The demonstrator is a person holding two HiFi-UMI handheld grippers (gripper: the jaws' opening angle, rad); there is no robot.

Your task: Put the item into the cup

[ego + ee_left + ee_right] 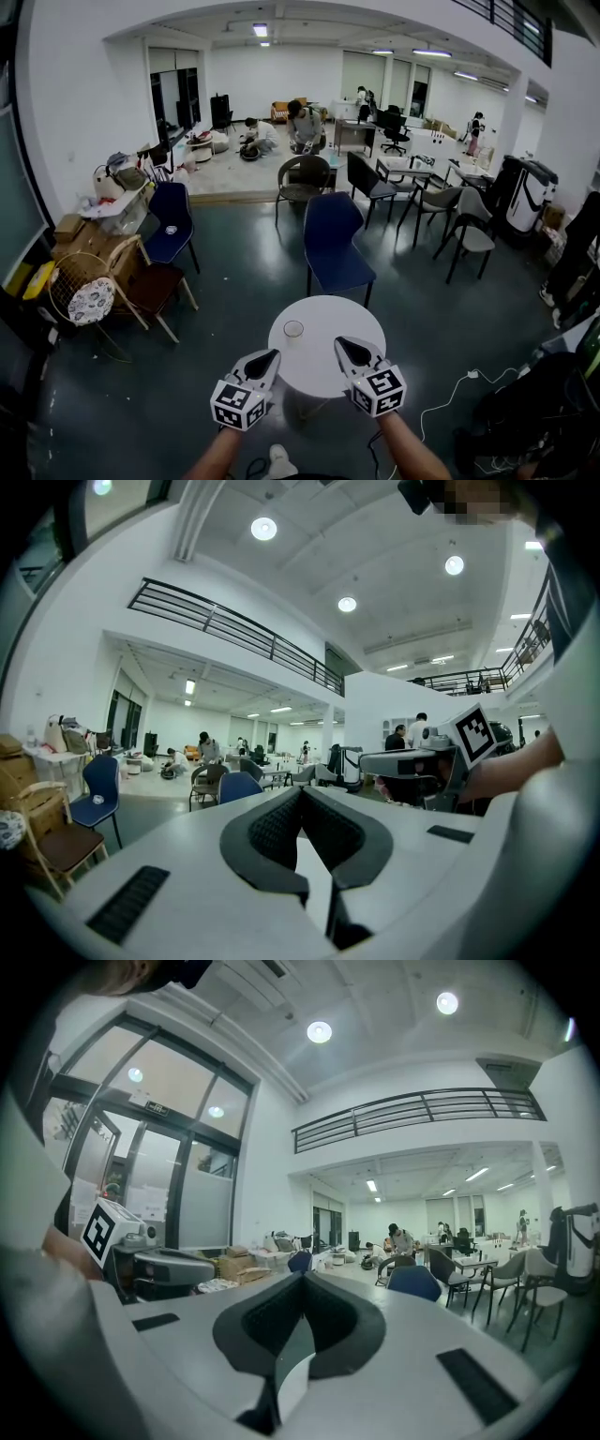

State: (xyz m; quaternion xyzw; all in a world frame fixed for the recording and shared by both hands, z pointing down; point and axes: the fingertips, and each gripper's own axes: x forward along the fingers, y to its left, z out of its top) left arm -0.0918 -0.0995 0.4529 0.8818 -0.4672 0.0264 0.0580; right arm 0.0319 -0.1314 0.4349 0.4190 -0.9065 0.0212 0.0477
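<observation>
A small clear cup (293,329) stands on the left part of a round white table (328,361). I see nothing else on the tabletop and no item in either gripper. My left gripper (273,355) hovers at the table's near left edge, just below the cup, its jaws closed tip to tip. My right gripper (340,344) is over the table's near right side, also shut. In the left gripper view the left gripper (302,791) points level across the room, holding nothing. The right gripper (303,1276) does the same in its own view; the cup shows in neither.
A blue chair (333,239) stands just behind the table. Wooden chairs (155,286) and boxes (80,239) crowd the left side. A white cable (459,384) lies on the dark floor at the right. People sit and work far back in the room.
</observation>
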